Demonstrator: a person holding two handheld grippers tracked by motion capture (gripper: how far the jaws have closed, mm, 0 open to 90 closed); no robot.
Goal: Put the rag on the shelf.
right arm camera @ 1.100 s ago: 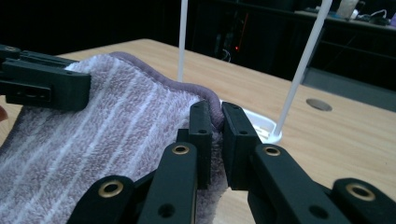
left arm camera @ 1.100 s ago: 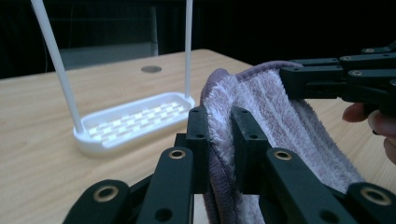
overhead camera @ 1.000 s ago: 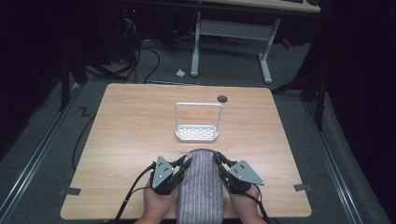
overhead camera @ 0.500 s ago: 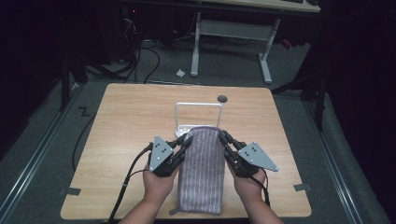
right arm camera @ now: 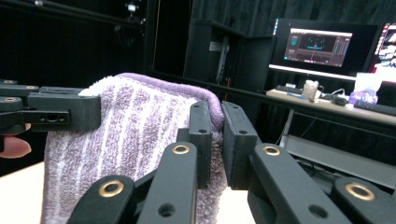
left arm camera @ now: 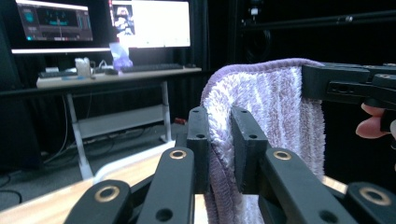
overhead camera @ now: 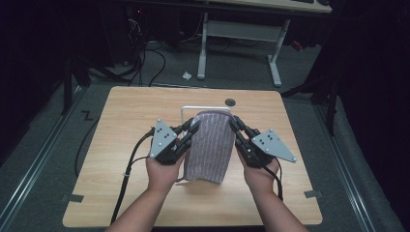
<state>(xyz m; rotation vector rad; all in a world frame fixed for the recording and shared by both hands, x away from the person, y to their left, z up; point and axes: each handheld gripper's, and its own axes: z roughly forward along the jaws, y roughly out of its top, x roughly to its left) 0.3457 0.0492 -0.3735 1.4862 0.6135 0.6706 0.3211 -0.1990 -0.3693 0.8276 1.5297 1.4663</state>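
A purple striped towel (overhead camera: 209, 147), folded into a narrow panel, is held up above the middle of the wooden table (overhead camera: 121, 121), its upper fold pinched at either corner and the rest left hanging free toward the person. The left gripper (overhead camera: 189, 135) is clamped on the left corner and the right gripper (overhead camera: 235, 126) on the right one; in both gripper views the terry pile is seen squeezed between black jaws. The cloth is judged light, soft and limp, not fragile, and unlikely to slip from rubbery pads; it would best be taken by the top corners, as here, so that the fold is kept taut. Behind the towel a white wire rack (overhead camera: 188, 110) stands on the table.
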